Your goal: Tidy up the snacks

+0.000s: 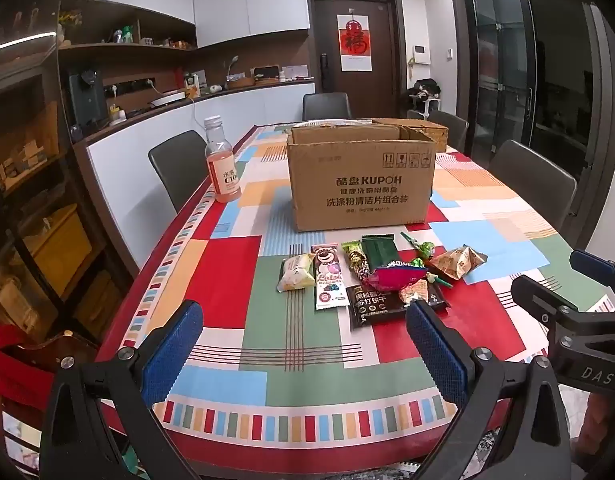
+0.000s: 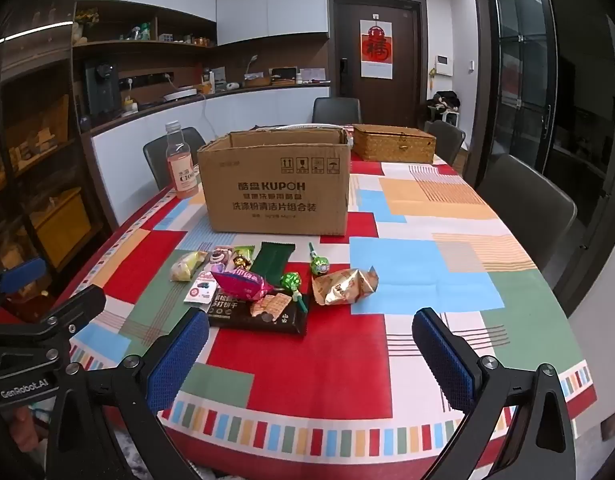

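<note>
Before the open cardboard box (image 1: 361, 184), colourful wrapped snacks (image 1: 371, 280) lie clustered.

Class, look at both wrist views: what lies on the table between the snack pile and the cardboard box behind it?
Only bare patterned tablecloth separates the snack pile from the cardboard box; both views show this.

Left gripper (image 1: 303, 344) is hovering with its 2 blue-padded fingers (image 1: 175, 344) spread wide, gripping nothing. Right gripper (image 2: 311, 354) is sitting beside it, likewise spread wide, nothing gripped.
</note>
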Available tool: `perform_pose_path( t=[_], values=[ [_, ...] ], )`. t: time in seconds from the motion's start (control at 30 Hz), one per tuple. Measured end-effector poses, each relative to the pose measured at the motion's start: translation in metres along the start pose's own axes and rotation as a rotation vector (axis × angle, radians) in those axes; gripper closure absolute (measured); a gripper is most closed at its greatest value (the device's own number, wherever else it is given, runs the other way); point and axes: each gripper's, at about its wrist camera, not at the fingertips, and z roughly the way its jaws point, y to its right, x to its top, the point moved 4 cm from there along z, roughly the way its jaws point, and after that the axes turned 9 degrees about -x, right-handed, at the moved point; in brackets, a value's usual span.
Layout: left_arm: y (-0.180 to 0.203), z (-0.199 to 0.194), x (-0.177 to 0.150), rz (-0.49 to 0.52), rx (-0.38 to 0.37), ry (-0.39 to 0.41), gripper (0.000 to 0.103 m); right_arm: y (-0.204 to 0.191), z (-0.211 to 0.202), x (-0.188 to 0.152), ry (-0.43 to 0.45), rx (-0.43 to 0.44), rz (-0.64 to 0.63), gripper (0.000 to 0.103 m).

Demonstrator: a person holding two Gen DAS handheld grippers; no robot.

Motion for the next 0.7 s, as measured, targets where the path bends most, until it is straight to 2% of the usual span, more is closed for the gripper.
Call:
perform_pose_path(
  t=[0.1,0.7],
  values=[
    [-0.0029,0.0038,-0.0004,-0.003,-0.017,0.0,0.0,0.0002,-0.0002,-0.0002,0.005,0.003,0.002,0.0],
    [0.0005,-0.005,-0.001,-0.009,-0.006,0.018,0.0,0.0002,-0.0002,-0.0012,0.005,0.004,0.004,0.0]
  ],
)
